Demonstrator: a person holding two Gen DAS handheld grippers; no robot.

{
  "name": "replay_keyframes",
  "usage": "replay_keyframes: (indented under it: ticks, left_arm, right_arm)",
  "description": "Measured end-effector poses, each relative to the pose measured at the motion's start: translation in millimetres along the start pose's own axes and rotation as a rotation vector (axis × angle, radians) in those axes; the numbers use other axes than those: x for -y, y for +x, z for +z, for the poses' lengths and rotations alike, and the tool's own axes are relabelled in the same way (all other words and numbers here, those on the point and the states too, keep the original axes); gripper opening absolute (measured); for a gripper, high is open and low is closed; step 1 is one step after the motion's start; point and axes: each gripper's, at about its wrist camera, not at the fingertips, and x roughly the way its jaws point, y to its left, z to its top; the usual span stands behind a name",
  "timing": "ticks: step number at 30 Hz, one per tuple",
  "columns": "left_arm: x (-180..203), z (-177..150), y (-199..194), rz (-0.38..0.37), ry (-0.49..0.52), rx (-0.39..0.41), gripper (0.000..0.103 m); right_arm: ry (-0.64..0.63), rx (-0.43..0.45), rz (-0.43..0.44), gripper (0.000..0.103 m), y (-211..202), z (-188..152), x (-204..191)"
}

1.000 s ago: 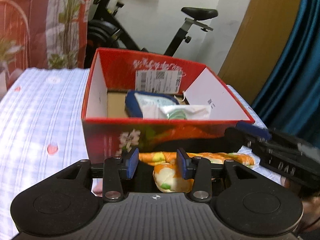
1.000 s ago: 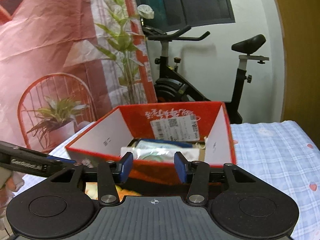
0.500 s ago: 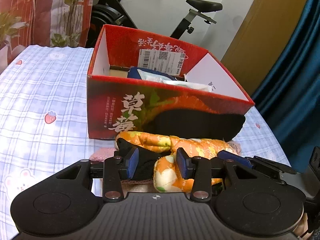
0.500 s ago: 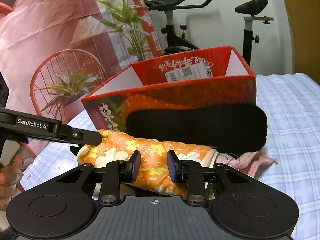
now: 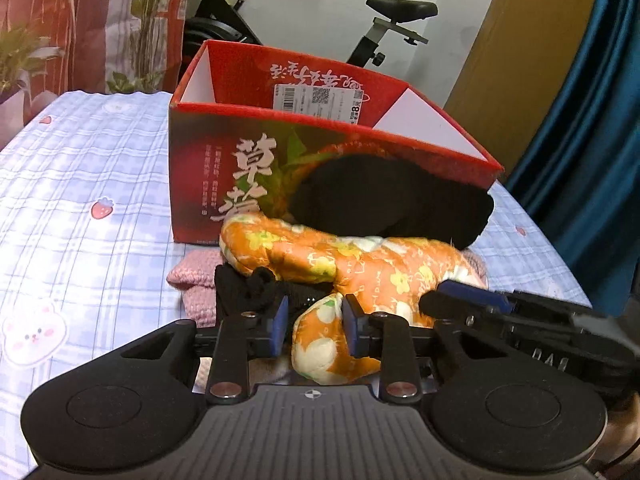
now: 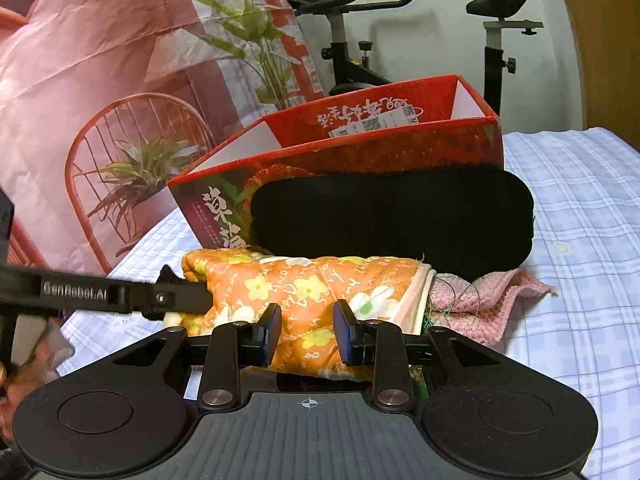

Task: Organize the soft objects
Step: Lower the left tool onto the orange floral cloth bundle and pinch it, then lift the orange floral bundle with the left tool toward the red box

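An orange floral oven mitt point(image 5: 360, 264) lies on the bed in front of a red carton point(image 5: 200, 184), on top of a pink knitted cloth point(image 5: 192, 276) and a small black fabric piece point(image 5: 248, 284). A black soft pad point(image 5: 380, 200) leans against the carton's front. My left gripper point(image 5: 315, 330) is closing around the mitt's thumb, with a sliver of gap at its left pad. My right gripper point(image 6: 308, 332) is shut on the mitt's point(image 6: 304, 280) cuff end. The left gripper's finger point(image 6: 180, 298) touches the mitt's far end in the right wrist view.
The carton point(image 6: 360, 152) stands open-topped on a blue checked sheet point(image 5: 80, 200). An exercise bike point(image 5: 384, 20) stands behind the bed, with a blue curtain point(image 5: 592, 140) to the right. A printed backdrop with a chair and plants point(image 6: 120, 120) hangs on the left. A pink cloth point(image 6: 492, 292) pokes out beside the mitt.
Both grippers have come down from above the carton to the mitt in front of it. Their jaws have narrowed around the mitt, the right one first.
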Motion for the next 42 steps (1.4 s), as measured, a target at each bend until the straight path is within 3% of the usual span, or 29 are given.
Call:
replay_keyframes:
  ticks: [11,17,22,27,32,35,36,37,38,42]
  left_arm:
    - [-1,-25,2,0.001,-0.018,-0.007,0.03]
    - [-6,-34,-5,-0.015,-0.059,-0.001,0.031]
    - [-19,-31,-29,-0.032,-0.145,0.077,0.05]
    - [-35,-16,-50,0.02,-0.226,0.17,0.062]
    - [-43,4,-29,0.041,-0.256,0.139,0.063]
    - [-39,3,-21,0.02,-0.259,0.121,0.061]
    - [-36,4,-20,0.013,-0.248,0.123,0.054]
    - [-31,3,-22,0.01,-0.224,0.127,0.035]
    - [-27,4,-23,0.023,-0.197,0.13,0.025]
    - [-16,1,-43,0.032,-0.114,0.187,0.016]
  right_arm:
    - [0.02,0.101,-0.064,0.03,-17,5,6]
    - [0.014,0.076,-0.088,0.032,-10,1,10]
    - [0.012,0.015,-0.085,0.032,-1,-6,14]
    - [0.004,-0.001,-0.089,0.032,3,-10,12]
    - [0.006,-0.007,-0.089,0.032,5,-10,10]
    - [0.006,-0.01,-0.089,0.032,4,-10,11]
    - [0.006,-0.011,-0.088,0.032,4,-10,12]
    - [0.006,-0.011,-0.086,0.032,3,-9,13]
    - [0.008,-0.01,-0.084,0.032,3,-9,13]
    - [0.017,0.004,-0.075,0.033,0,-8,13]
